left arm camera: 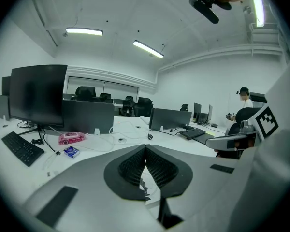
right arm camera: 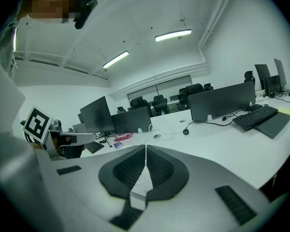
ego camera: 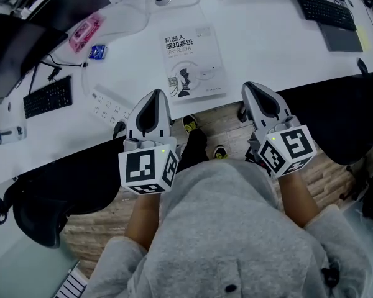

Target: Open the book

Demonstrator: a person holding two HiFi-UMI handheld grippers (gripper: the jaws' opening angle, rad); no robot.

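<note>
White table fills the upper half of the head view, and the book lies on it at the upper centre, near the table's front edge. Its pale cover with dark printed characters faces up and the book is closed, flat on the surface.

Both tools are below the book in the picture, over the table edge and in front of the person's grey sweater. The left gripper points toward the book's lower left corner and the right gripper is just to the right of its lower right corner. Neither one touches the book. In the left gripper view the two dark ribbed pads meet at their tips and nothing is between them. In the right gripper view the pads are pressed together in the same way, also with nothing caught.

By my judgement the task is only at its beginning: the approach is under way, but no cover is lifted and no edge is taken. What is left is to reach the book, take or hook the cover's free edge, and turn it over while the rest of the book is kept down
</note>
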